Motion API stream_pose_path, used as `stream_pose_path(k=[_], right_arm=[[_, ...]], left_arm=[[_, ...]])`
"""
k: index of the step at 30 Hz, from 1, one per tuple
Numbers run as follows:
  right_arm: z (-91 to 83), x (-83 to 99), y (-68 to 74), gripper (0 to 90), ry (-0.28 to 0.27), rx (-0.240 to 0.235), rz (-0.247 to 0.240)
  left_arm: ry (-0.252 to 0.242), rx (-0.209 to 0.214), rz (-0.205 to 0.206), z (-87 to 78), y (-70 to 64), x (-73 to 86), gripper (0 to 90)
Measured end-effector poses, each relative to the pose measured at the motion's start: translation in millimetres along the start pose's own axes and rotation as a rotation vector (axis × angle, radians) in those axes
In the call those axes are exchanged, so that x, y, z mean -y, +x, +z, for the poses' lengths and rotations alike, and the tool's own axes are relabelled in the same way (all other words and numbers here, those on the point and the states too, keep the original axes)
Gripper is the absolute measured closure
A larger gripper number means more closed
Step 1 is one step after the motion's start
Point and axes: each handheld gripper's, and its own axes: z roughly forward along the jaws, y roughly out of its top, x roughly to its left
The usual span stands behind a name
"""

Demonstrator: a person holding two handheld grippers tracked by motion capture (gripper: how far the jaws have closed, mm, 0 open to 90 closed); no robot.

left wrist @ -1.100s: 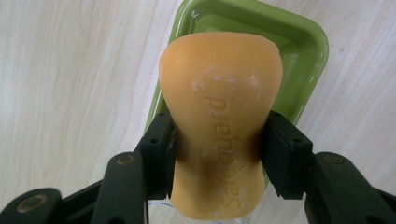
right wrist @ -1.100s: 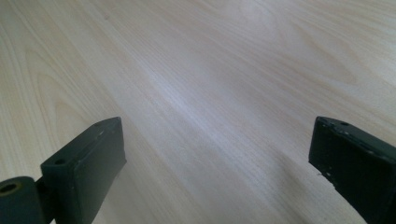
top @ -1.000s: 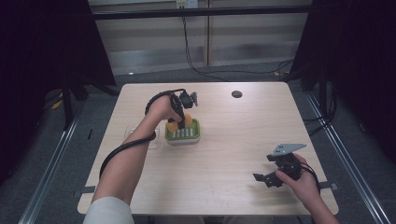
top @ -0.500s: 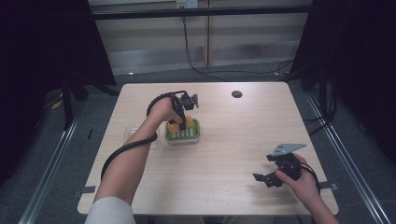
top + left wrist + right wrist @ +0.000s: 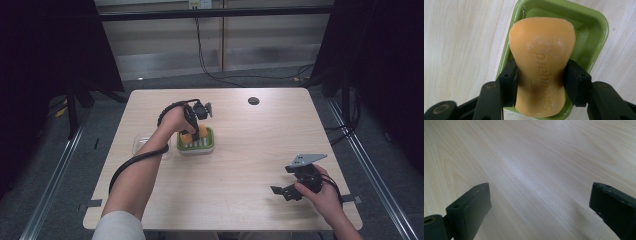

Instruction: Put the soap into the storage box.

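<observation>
The left claw (image 5: 540,82) is clamping the orange soap bar (image 5: 542,62) above the green dish (image 5: 596,32), the right claw (image 5: 539,212) is resting apart, and uneven release is risking the slick bar tipping onto the counter (image 5: 240,165).

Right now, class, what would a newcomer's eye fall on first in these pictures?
First, the orange soap bar, pinched at its narrow waist by the left claw over the green soap dish, left of the table's middle. Next, a clear plastic lid lies just left of the dish. Last, the right claw is open wide over bare wood near the front right corner.
</observation>
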Motion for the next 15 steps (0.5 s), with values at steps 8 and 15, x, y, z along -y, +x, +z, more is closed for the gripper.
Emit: stream_pose_path(k=[8,15], right_arm=[[0.4,0.3,0.0,3.2,-0.003,0.002,-0.001],[0.2,0.7,-0.2,3.3,-0.002,0.002,-0.001]], left_arm=[[-0.007,0.012,-0.009,5.7,-0.9,-0.6,49.6],[0.003,0.023,-0.022,10.0,0.1,0.8,49.5]])
